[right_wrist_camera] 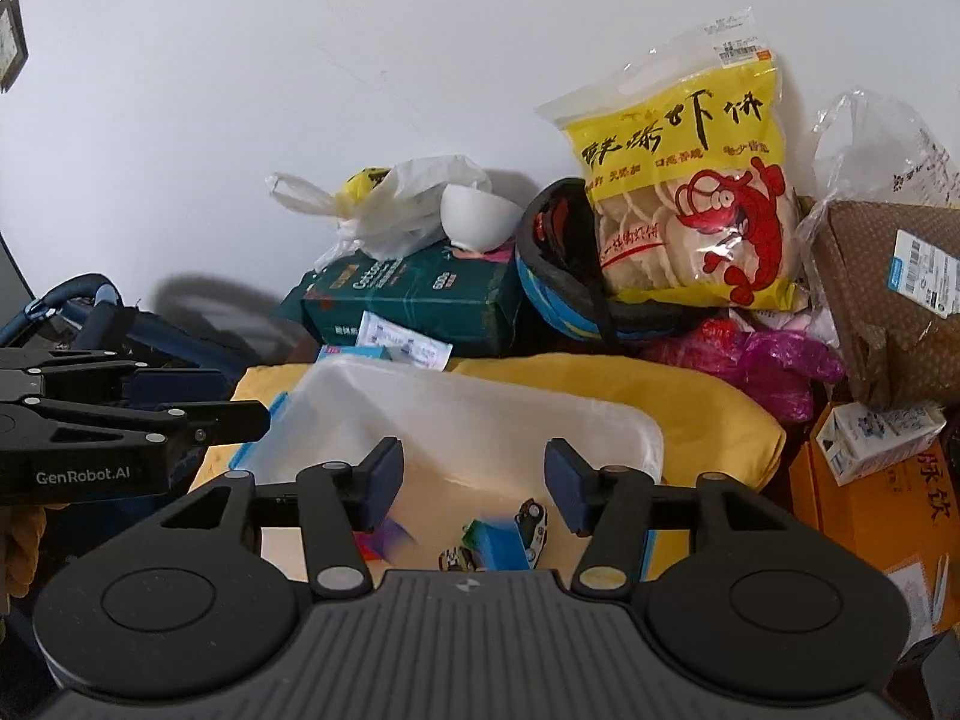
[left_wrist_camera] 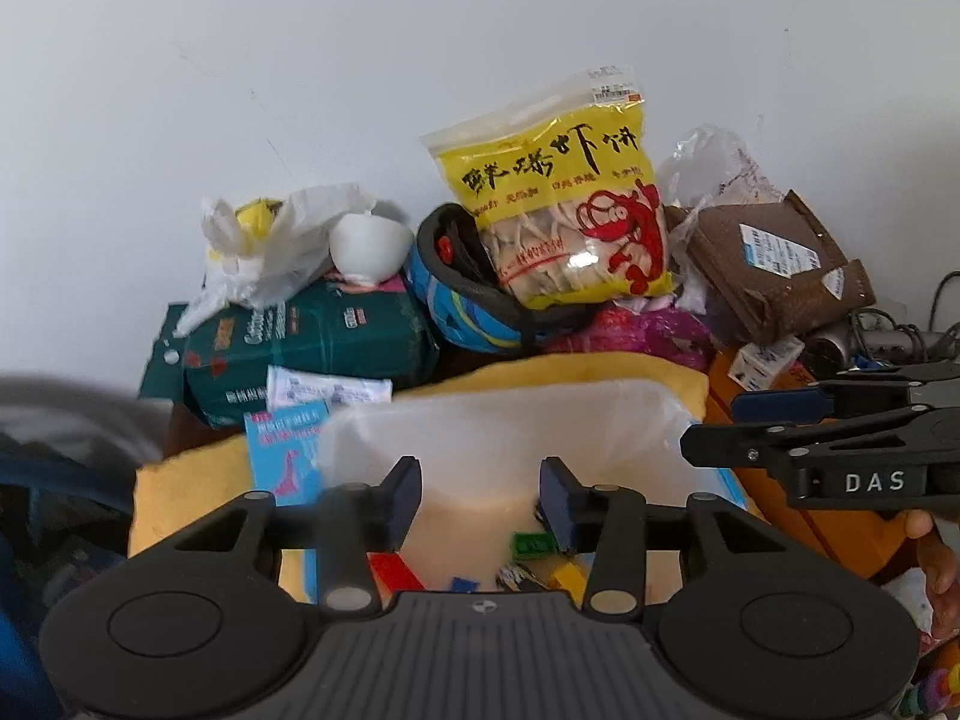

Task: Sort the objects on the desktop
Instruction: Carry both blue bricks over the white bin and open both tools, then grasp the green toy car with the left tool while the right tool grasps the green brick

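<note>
Two tools side by side, both tilted down over a translucent plastic bin (left_wrist_camera: 510, 420): left tool (left_wrist_camera: 478, 495) spread, nothing between its pads; right tool (right_wrist_camera: 474, 480) likewise spread and empty. Inside the bin, small toys: a green block (left_wrist_camera: 531, 543), a red piece (left_wrist_camera: 393, 570), a toy car (right_wrist_camera: 533, 525). Under the bin, a yellow cushion (right_wrist_camera: 690, 414). Beyond, piled against a white wall (left_wrist_camera: 420, 60): a green box (left_wrist_camera: 312, 342), a white bowl (left_wrist_camera: 367, 249), a helmet (left_wrist_camera: 462, 300), a yellow snack bag (left_wrist_camera: 558, 204), a brown parcel (left_wrist_camera: 774, 264). At far right, an orange box (right_wrist_camera: 870, 498).
</note>
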